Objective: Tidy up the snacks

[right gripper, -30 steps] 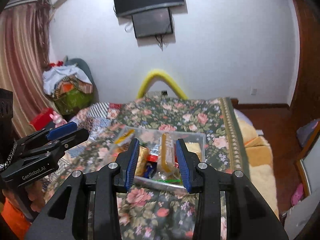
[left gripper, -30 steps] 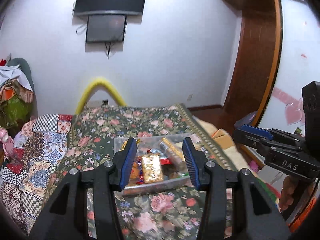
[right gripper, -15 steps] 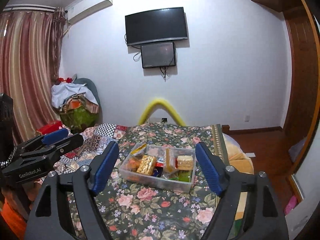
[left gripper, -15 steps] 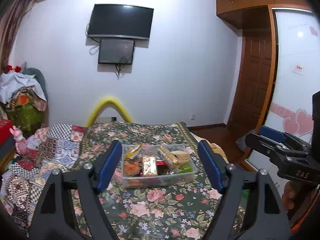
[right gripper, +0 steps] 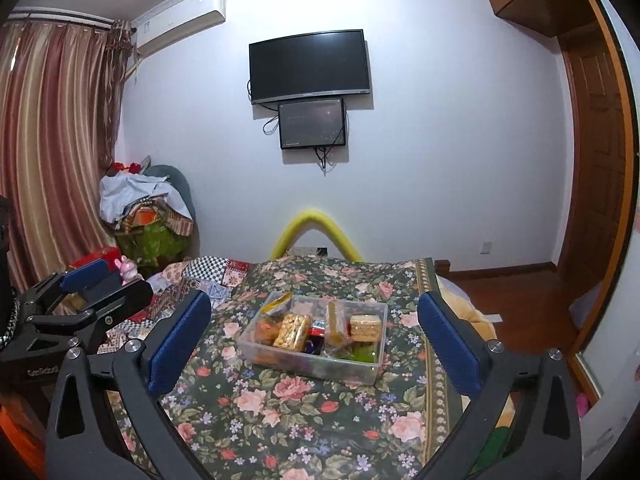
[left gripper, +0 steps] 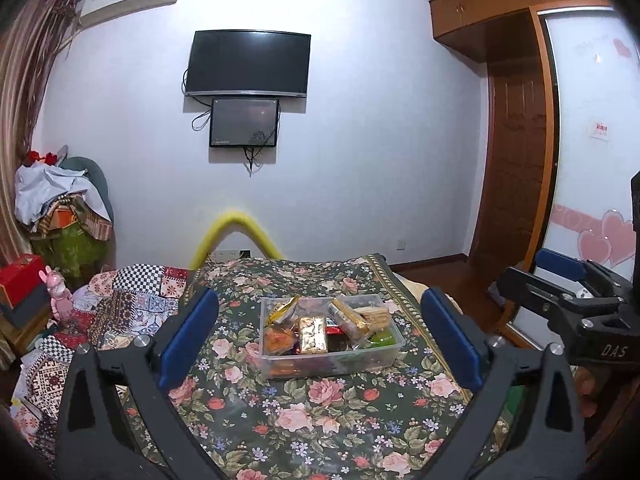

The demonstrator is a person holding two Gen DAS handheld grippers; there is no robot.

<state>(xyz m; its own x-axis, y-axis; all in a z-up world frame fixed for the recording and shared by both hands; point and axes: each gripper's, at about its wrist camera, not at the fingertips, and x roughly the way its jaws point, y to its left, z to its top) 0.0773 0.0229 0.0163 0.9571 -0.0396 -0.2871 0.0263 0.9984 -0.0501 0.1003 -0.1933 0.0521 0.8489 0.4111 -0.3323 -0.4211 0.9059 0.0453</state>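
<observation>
A clear plastic box [left gripper: 332, 362] [right gripper: 312, 362] sits on the floral bedspread [left gripper: 304, 412]. It holds several snacks: a gold packet [left gripper: 313, 334] [right gripper: 293, 331], a wafer stack [right gripper: 365, 327], a yellow packet [left gripper: 282, 309] and a green packet [left gripper: 382, 337]. My left gripper [left gripper: 319, 304] hangs well short of the box. Its jaws are opening wide and nothing is between them. My right gripper [right gripper: 314, 297] is likewise back from the box, its jaws opening and empty. Each gripper also shows at the edge of the other's view, the right gripper [left gripper: 560, 284] and the left gripper [right gripper: 94, 280].
A patchwork quilt [left gripper: 128, 312] covers the bed's left side, with a pink toy rabbit [left gripper: 60, 294] and a heap of clothes [right gripper: 144, 208] beyond. A yellow foam arch [left gripper: 236, 232] stands at the bed's far end. The bed's right edge drops to a wooden floor [right gripper: 520, 292].
Both grippers have pulled back from the box and risen a little, so it looks smaller and farther. Both pairs of jaws went from nearly closed to wide apart.
</observation>
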